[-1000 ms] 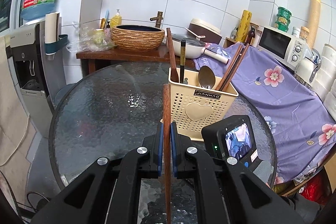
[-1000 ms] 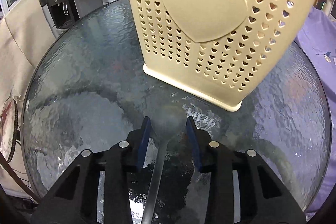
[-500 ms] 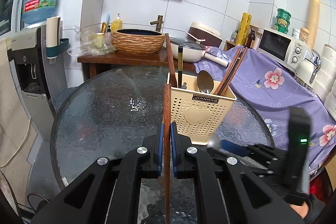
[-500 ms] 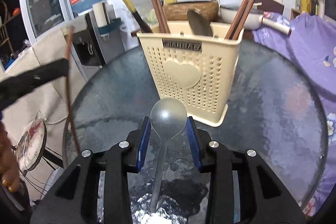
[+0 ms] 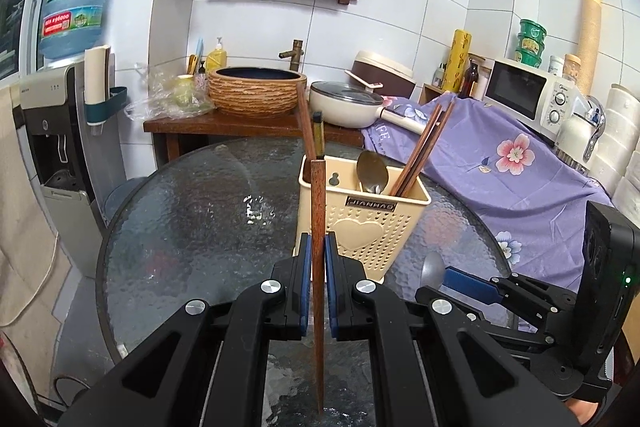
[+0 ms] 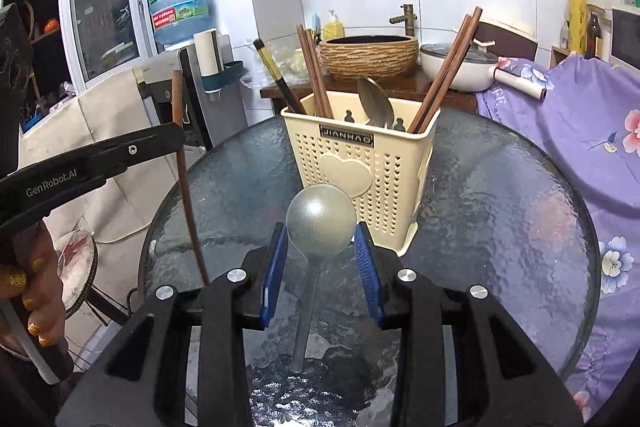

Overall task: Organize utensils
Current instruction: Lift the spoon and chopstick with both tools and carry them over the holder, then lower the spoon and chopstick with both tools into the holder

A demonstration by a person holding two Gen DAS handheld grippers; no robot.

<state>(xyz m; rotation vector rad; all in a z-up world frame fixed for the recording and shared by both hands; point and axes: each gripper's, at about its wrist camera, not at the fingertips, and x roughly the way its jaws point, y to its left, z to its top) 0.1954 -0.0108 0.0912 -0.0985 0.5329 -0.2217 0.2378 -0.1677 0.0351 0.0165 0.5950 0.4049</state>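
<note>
Bench: round glass bench (image 6: 500, 211), tiled kitchen behind.
Holder: cream utensil holder (image 6: 360, 163) centre frame, already storing chopsticks and a spoon.
Left fingers (image 5: 315, 267): clamped on wooden chopstick (image 5: 317, 247).
Right fingers (image 6: 322, 259): gripping grey spoon (image 6: 320, 221).
Remaining: both still to drop in.

Left hand-held gripper (image 5: 316, 259) clamping upright wooden chopstick (image 5: 318, 227), cream utensil caddy (image 5: 362, 227) behind, seemingly on glass table (image 5: 192, 227)

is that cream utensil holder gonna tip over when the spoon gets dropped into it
Possibly. The cream utensil holder looks like thin perforated plastic, so probably light. It stands tall on slick-looking glass, and chopsticks lean out over its rim, raising the load. It may slide or rock if the spoon knocks it.
</note>
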